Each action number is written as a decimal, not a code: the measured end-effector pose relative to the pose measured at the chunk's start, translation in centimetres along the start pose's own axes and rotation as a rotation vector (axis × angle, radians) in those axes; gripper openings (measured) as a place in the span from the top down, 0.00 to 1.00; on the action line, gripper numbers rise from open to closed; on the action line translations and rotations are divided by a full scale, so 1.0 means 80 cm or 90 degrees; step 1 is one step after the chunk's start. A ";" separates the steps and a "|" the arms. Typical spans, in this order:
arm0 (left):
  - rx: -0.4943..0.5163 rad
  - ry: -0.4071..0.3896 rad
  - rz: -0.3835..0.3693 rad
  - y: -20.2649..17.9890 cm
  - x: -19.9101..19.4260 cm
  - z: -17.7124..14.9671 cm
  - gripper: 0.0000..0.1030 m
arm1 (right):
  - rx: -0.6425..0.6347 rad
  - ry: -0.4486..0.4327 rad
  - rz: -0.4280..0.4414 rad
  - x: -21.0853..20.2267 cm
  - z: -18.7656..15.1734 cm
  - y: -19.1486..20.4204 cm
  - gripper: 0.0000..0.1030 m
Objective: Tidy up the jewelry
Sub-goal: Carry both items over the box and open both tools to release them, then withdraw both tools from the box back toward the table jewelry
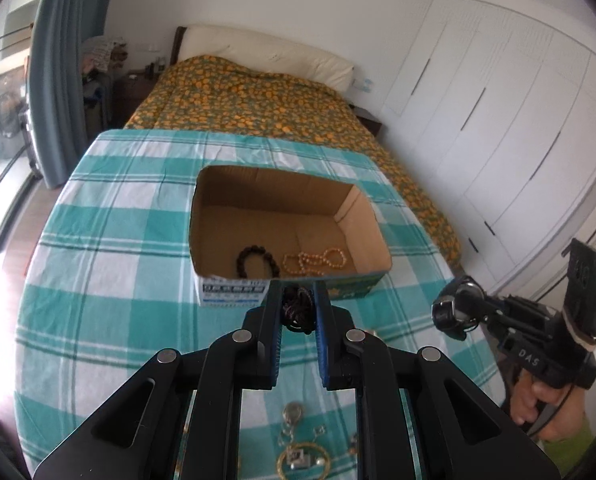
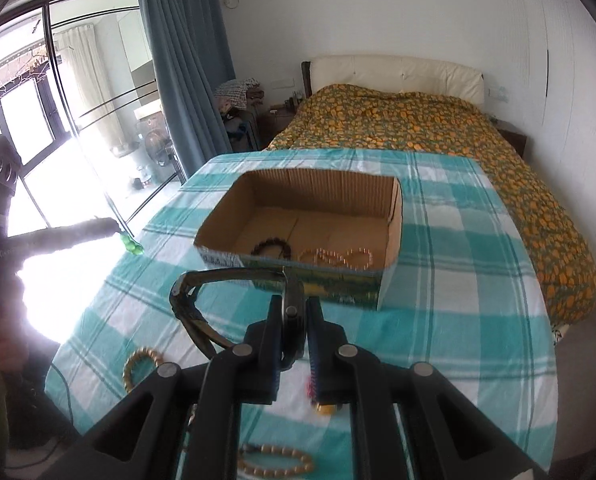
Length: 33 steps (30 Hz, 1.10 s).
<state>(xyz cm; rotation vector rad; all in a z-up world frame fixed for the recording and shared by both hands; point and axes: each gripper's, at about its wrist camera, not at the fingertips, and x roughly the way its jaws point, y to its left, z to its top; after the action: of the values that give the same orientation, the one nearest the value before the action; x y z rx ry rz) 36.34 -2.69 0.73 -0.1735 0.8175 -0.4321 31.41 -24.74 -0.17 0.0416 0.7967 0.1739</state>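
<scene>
**Bedroom counter with a jewelry box and two loaded tongs**

Bedroom scene: a counter [image 1: 98, 240] draped in a teal-and-white checked cloth stands at the foot of a bed [image 1: 250, 96] with an orange-patterned cover. White wardrobe doors [image 1: 498, 120] line one wall, and a blue curtain [image 2: 186, 60] hangs by a bright window.

Just ahead of both tongs sits an open cardboard box [image 1: 218, 216]. Inside, near its front wall, lie a dark beaded bracelet [image 1: 258, 261] and a pale pearl strand [image 1: 316, 261]; in the right wrist view the box's front wall cuts off their lower parts.

The left tongs [image 1: 298, 300] are nearly closed, pinching a dark, tangled piece of jewelry [image 1: 296, 308]. Its exact kind is hard to make out, since the fingers cover its sides. It is held above the cloth, just short of the box's front wall.

The right tongs [image 2: 296, 308] are clamped on a dark watch [image 2: 202, 304]; its strap loops out to their left, blurred and partly hidden between the fingers. From the left wrist view, the same watch shows well to the right of the left tongs.

Below the left tongs, partly hidden by the frame, lie a gold bangle [image 1: 303, 462] and small metallic pieces. Below the right tongs lie a gold beaded bracelet [image 2: 140, 364] and a tan beaded strand [image 2: 276, 465], both cut off by the frame.
</scene>
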 end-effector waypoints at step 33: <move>0.003 0.061 0.161 0.000 0.175 0.057 0.32 | 0.073 0.071 -0.031 0.215 0.109 -0.061 0.54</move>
<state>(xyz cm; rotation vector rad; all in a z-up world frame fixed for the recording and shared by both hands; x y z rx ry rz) 48.18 -8.85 -5.55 -0.0433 0.9197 -0.2049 50.13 -26.33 -6.76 0.1209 0.9176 0.0844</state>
